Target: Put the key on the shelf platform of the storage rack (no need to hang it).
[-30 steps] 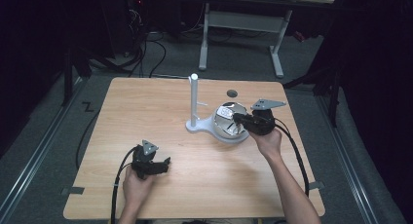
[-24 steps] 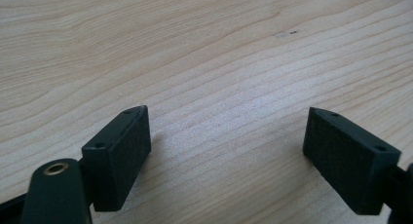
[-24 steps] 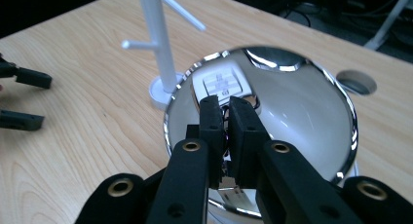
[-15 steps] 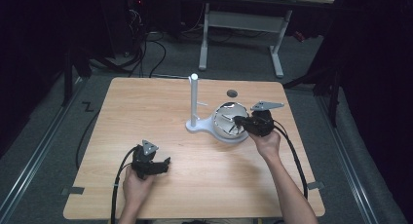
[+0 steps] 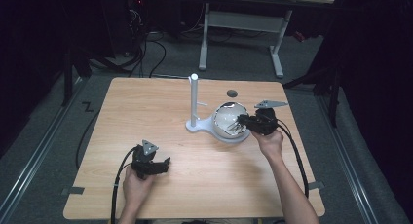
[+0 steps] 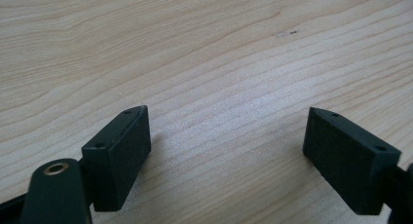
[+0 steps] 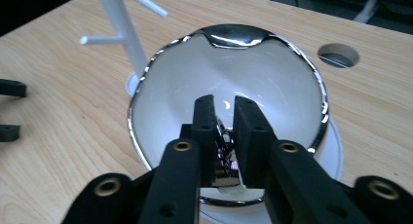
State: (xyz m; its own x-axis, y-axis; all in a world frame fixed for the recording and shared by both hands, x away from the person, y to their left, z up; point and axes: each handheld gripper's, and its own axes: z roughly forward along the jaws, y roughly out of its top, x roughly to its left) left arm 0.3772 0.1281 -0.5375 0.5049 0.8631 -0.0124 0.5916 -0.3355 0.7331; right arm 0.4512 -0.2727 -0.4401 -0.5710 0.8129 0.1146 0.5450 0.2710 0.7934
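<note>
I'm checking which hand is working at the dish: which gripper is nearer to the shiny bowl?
The right. The right gripper reaches into the shiny bowl from its right side, jaws just opened slightly around a small shiny thing. The left gripper sits far off, near the table's front left.

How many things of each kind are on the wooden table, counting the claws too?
Claws: 2, the left claw and the right claw
White stands with pegs: 1, the stand
Shiny bowls: 1, the bowl
Small shiny metal items in the bowl: 1, the metal item
Total: 5
</note>
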